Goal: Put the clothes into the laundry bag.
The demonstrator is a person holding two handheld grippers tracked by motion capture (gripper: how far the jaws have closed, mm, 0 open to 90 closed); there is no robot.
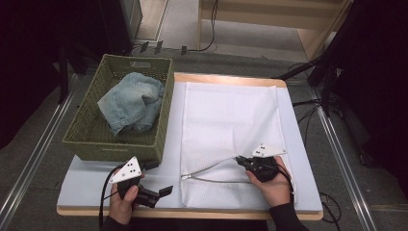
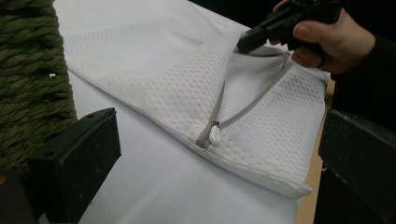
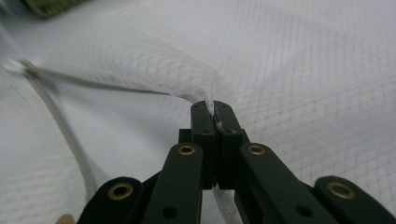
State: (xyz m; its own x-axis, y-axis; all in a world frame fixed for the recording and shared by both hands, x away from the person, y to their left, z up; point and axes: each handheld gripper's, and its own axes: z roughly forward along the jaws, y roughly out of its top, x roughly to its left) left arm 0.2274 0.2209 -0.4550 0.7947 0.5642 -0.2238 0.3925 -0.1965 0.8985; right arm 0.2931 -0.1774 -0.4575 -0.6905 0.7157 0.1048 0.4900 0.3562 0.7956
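Observation:
A white mesh laundry bag (image 1: 231, 115) lies flat on the table, its grey zipper open along the near side. The white zipper pull (image 2: 214, 135) rests at the left end of the opening (image 1: 183, 177). My right gripper (image 1: 240, 161) is shut on the upper edge of the bag's opening and holds that edge raised off the lower layer; in the right gripper view the mesh is pinched between the closed tips (image 3: 214, 109). My left gripper (image 1: 166, 191) sits low at the front left of the table, open and holding nothing, pointed toward the bag (image 2: 163, 79).
A green woven basket (image 1: 115, 144) stands at the table's left, holding a crumpled light-blue denim garment (image 1: 132, 101). The basket wall (image 2: 28, 84) is close beside my left gripper. The table's wooden front edge (image 1: 192, 212) runs just in front of both hands.

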